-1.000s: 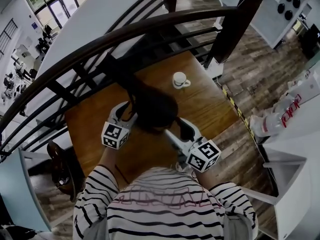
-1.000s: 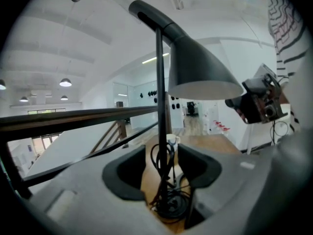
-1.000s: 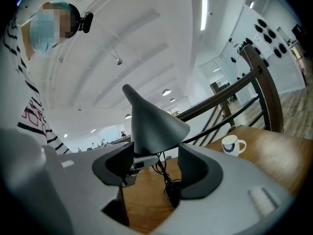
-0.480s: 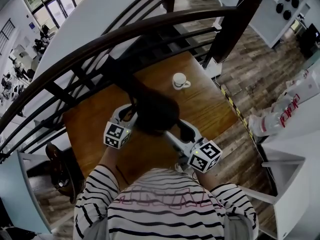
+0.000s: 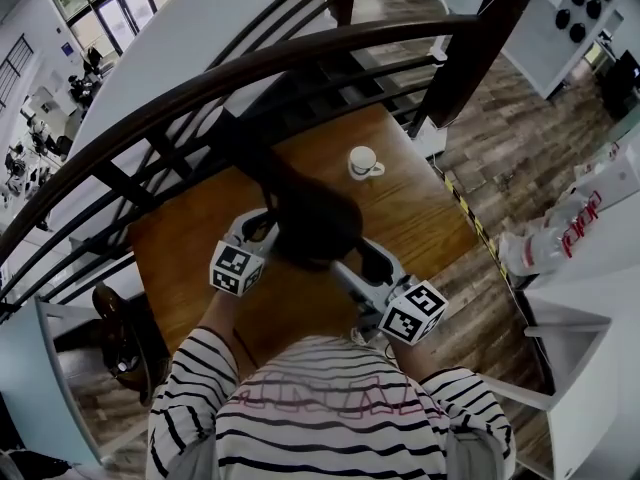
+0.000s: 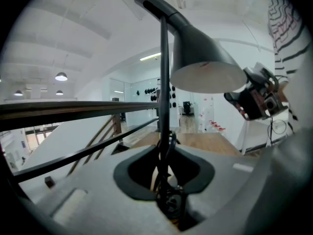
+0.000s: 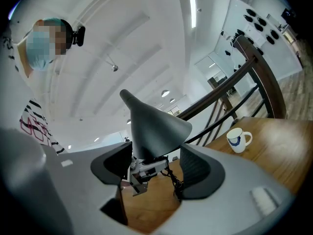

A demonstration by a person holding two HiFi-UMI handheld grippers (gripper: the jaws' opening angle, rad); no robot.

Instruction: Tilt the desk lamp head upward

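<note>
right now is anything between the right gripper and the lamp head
Nothing visible. The right gripper, whose jaws have just been opening wider, has the lamp head in its open gap. The mug stands off to the side.

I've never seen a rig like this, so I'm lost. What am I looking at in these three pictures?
No robot here: a person in a striped shirt holds a claw in each hand. One picture looks down from their head; the other two look along each claw. On the wooden table stand a dark desk lamp and a white mug. The left claw has just been closing round the lamp's thin stem; whether it grips yet is unclear. The right claw, just opening, stands wide with the lamp shade between its jaws, untouched.
</note>
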